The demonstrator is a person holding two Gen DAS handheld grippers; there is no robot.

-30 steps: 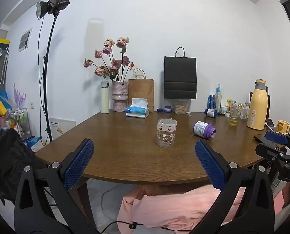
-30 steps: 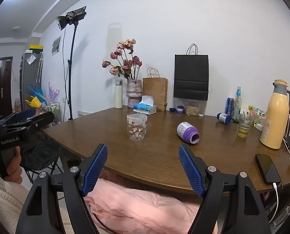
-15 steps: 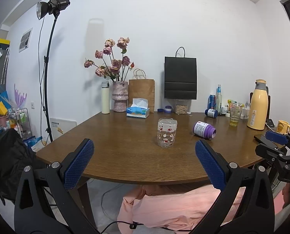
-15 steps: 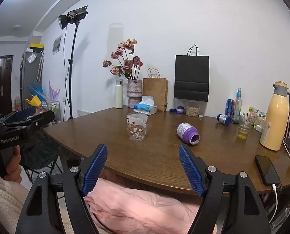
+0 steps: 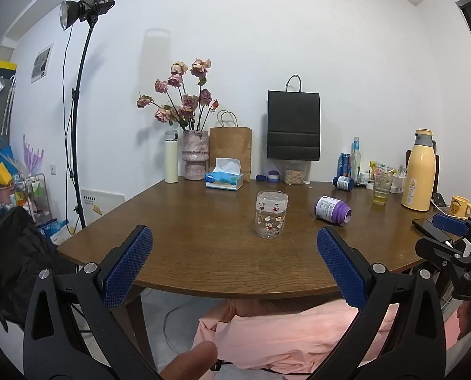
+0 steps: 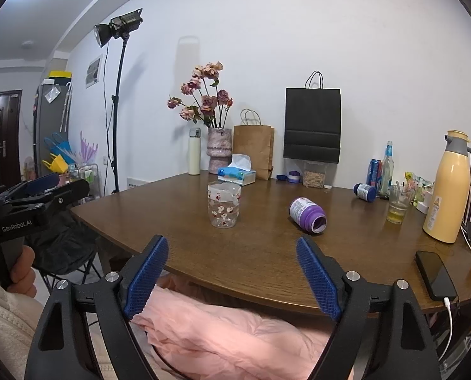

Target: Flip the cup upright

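Note:
A purple cup (image 5: 332,209) lies on its side on the brown table (image 5: 204,253), its open mouth toward me; it also shows in the right wrist view (image 6: 307,214). A clear glass jar with red figures (image 5: 271,214) stands to its left, also in the right wrist view (image 6: 224,204). My left gripper (image 5: 234,269) is open and empty, held in front of the table's near edge. My right gripper (image 6: 232,277) is open and empty, also short of the near edge. Each gripper shows at the side of the other's view.
At the back stand a flower vase (image 5: 195,154), a white bottle (image 5: 171,161), a tissue box (image 5: 224,180), paper bags (image 5: 293,129) and a snack jar. At the right are a yellow thermos (image 6: 449,190), a drinking glass (image 6: 397,204), cans, a phone (image 6: 435,275).

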